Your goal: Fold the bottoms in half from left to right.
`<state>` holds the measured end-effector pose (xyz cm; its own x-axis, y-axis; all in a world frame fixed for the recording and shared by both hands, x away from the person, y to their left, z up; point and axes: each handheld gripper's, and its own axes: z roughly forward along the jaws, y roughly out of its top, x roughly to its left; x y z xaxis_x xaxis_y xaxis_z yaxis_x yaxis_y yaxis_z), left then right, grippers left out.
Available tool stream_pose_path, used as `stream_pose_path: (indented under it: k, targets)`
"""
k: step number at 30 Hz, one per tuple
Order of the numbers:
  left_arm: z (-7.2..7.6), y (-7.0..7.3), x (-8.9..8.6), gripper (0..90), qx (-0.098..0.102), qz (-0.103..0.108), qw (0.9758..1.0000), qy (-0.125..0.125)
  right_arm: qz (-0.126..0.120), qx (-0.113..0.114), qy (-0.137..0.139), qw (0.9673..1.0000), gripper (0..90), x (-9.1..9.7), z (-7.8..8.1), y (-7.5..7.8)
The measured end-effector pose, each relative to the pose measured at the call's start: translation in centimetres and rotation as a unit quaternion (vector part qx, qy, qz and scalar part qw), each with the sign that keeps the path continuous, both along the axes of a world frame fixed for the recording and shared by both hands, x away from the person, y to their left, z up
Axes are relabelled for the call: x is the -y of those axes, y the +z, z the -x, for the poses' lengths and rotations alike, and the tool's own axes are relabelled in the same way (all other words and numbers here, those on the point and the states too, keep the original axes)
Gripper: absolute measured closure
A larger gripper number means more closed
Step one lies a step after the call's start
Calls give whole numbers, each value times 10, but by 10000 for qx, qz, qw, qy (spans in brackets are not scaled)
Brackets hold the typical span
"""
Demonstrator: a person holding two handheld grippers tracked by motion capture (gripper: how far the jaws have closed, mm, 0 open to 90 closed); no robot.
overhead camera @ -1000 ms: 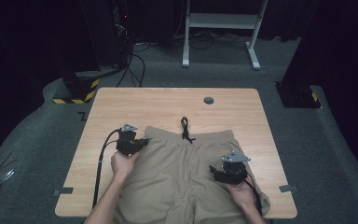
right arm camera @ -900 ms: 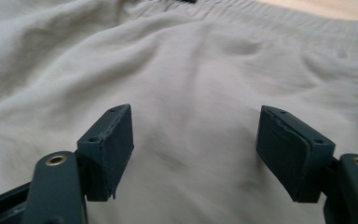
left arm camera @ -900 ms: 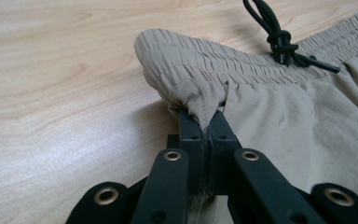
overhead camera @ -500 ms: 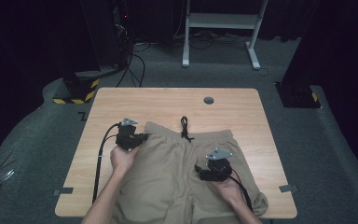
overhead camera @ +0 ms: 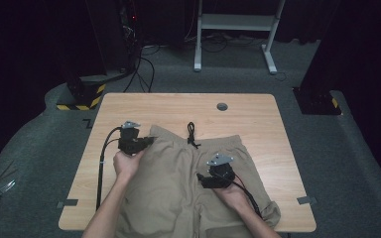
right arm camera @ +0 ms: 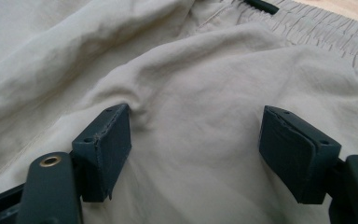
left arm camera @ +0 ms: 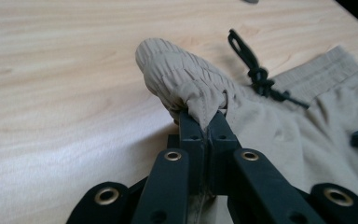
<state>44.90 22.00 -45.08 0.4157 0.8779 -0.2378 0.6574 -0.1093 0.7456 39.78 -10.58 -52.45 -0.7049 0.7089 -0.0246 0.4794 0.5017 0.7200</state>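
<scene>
Wooden table (overhead camera: 258,116) bears khaki shorts (overhead camera: 178,188); left gripper (left arm camera: 204,122) pinches the waistband corner, right gripper's (right arm camera: 196,140) jaws, just widened, rest wide on the fabric.

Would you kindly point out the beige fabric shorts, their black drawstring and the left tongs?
Beige fabric shorts (overhead camera: 173,183): high view, middle of the cloth.
Black drawstring (overhead camera: 192,134): high view, its cord.
Left tongs (left arm camera: 204,122): left gripper view, between the tips pinching the waistband.

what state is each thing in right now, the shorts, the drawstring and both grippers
shorts: spread flat on the table, waistband corner lifted
drawstring: knotted, lying loose on the table
left gripper: shut on the waistband corner
right gripper: open, jaws just widened, fabric under them
</scene>
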Motion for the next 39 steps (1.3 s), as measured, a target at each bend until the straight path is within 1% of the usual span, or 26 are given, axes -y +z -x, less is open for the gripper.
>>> stream_pose_path:
  k: [2, 5, 7, 8, 11, 13, 14, 18, 23, 26, 28, 29, 30, 31, 32, 33, 35, 36, 38, 39]
  targets:
    - [-2, 6, 2, 875, 63, 29, 10000, -2, 12, 6, -40, 10000, 244, -5, -3, 0]
    - [-6, 13, 4, 875, 80, 80, 9999, 0, 11, -4, -67, 10000, 237, -13, -10, 0]
    - [-8, 17, 4, 875, 125, 17, 9999, -7, -3, -15, -78, 10000, 234, -18, -15, 0]
    - [-9, 19, 5, 875, 144, 22, 9999, 3, -3, -23, -77, 10000, 233, -19, -16, 0]
    - [-10, 24, 6, 875, 176, 113, 9998, 38, -12, -40, -122, 9999, 233, -26, -22, 0]
    - [-10, 27, 8, 875, 202, 122, 9997, 25, -13, -40, -157, 9999, 234, -31, -25, 0]
    - [-10, 28, 9, 875, 220, 142, 9997, 22, -6, -23, -170, 9999, 236, -34, -27, 0]
    - [-10, 41, 20, 875, 354, 159, 9992, -128, -11, -22, -204, 9998, 239, -43, -35, -1]
    - [-15, 55, 34, 875, 480, 154, 9985, -198, -13, -16, -296, 9996, 247, -54, -42, -1]
    - [-18, 59, 39, 875, 506, 141, 9984, -221, -6, -14, -314, 9995, 247, -64, -48, -1]
    - [-19, 59, 41, 875, 509, 256, 9982, -208, -5, -19, -308, 9995, 245, -71, -53, -1]
    - [-18, 59, 42, 875, 502, 262, 9982, -213, -9, -16, -300, 9995, 244, -73, -55, -1]
    - [-18, 58, 44, 875, 506, 228, 9982, -227, -16, -27, -292, 9996, 246, -74, -56, -1]
    - [-17, 59, 45, 875, 502, 222, 9982, -245, -23, -28, -291, 9996, 269, -73, -56, -1]
    - [-16, 59, 46, 875, 528, 215, 9980, -266, 14, -52, -292, 9996, 317, -71, -54, 1]
    - [-15, 60, 46, 875, 542, 221, 9979, -268, 51, -94, -315, 9994, 339, -68, -52, 4]
    - [-15, 60, 47, 875, 570, 213, 9977, -289, -62, -115, -354, 9993, 339, -61, -49, 10]
    - [-14, 60, 47, 875, 565, 205, 9978, -289, -173, -135, -391, 9990, 338, -55, -45, 16]
    - [-15, 60, 48, 875, 568, 190, 9978, -273, -281, -140, -379, 9988, 333, -45, -38, 27]
    - [-15, 59, 49, 875, 575, 168, 9978, -276, -250, -150, -340, 9990, 328, -41, -35, 31]
